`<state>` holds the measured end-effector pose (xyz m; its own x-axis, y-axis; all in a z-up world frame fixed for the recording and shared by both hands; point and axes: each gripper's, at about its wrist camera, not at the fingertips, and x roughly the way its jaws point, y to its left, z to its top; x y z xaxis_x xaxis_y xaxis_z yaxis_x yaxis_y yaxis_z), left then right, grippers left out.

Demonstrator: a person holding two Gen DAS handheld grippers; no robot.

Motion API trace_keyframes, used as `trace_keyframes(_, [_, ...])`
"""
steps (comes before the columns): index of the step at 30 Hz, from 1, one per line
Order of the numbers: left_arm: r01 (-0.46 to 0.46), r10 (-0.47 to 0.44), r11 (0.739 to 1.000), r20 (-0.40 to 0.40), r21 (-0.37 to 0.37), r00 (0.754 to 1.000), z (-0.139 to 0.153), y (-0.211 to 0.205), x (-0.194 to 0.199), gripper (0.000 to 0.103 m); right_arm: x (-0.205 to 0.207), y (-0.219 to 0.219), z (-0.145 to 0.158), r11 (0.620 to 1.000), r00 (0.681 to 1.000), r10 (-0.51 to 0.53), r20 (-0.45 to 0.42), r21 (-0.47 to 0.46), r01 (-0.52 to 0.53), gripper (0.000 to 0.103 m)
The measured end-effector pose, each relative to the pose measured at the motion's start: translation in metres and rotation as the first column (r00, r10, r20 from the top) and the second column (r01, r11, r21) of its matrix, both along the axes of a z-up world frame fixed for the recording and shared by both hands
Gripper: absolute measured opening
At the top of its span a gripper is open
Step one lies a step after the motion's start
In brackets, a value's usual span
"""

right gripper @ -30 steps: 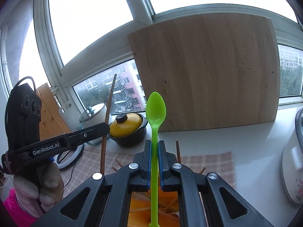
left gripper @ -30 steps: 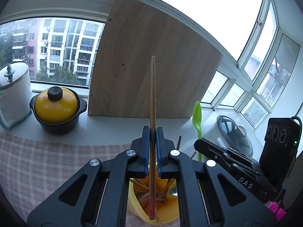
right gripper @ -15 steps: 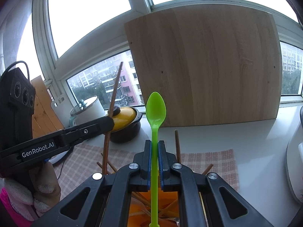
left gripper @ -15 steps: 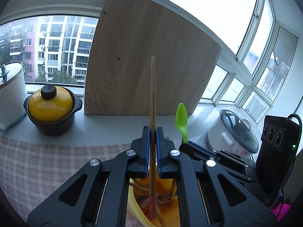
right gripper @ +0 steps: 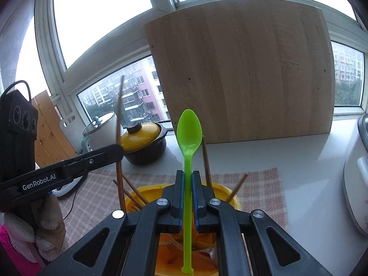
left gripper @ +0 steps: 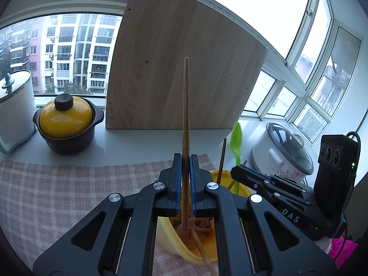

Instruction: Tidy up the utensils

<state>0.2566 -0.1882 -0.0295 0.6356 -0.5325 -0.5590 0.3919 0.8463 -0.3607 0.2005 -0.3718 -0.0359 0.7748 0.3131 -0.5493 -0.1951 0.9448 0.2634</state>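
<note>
My left gripper (left gripper: 185, 161) holds a brown wooden chopstick (left gripper: 185, 105) upright, its lower end down inside a yellow holder (left gripper: 174, 241). My right gripper (right gripper: 187, 177) holds a green plastic spoon (right gripper: 189, 133) upright, bowl up, over the same yellow holder (right gripper: 232, 194). Several other chopsticks (right gripper: 205, 161) lean in the holder. The left gripper (right gripper: 115, 153) with its chopstick (right gripper: 119, 105) shows at the left of the right wrist view. The right gripper (left gripper: 239, 172) and spoon (left gripper: 237, 138) show at the right of the left wrist view.
A checked cloth (left gripper: 57, 195) covers the counter under the holder. A big wooden board (left gripper: 179, 73) leans on the window behind. A yellow-lidded black pot (left gripper: 65, 124) and a white canister (left gripper: 13, 105) stand at the left, a white rice cooker (left gripper: 283, 154) at the right.
Both grippers have sunk lower toward the yellow holder. The chopstick and the spoon reach deeper into it, and the holder's rim now shows in both views.
</note>
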Motion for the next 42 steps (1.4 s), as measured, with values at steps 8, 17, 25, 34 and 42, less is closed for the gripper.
trace_keyframes(8, [0.036, -0.036, 0.999, -0.01, 0.015, 0.999, 0.001, -0.002, -0.007, 0.004, -0.004, -0.001, 0.0, 1.0, 1.0, -0.004, -0.018, 0.0, 0.004, 0.007])
trace_keyframes(17, [0.042, -0.042, 0.999, -0.013, 0.027, 0.999, 0.004, 0.005, -0.019, 0.004, -0.019, -0.005, 0.004, 0.999, 0.999, -0.029, -0.026, 0.017, 0.029, 0.022])
trace_keyframes(25, [0.042, -0.042, 0.998, 0.012, 0.043, 0.999, 0.012, 0.017, -0.037, 0.004, -0.041, -0.001, 0.011, 0.999, 0.999, -0.048, -0.023, -0.013, 0.048, 0.022])
trace_keyframes(34, [0.047, -0.05, 0.997, 0.06, 0.064, 0.997, 0.026, 0.031, -0.066, 0.004, -0.067, 0.013, 0.022, 0.994, 0.996, -0.087, -0.021, -0.061, 0.085, 0.024])
trace_keyframes(42, [0.047, -0.055, 0.994, 0.082, 0.097, 0.995, 0.033, 0.034, -0.1, 0.005, -0.095, 0.023, 0.032, 0.988, 0.994, -0.113, -0.006, -0.107, 0.111, 0.029])
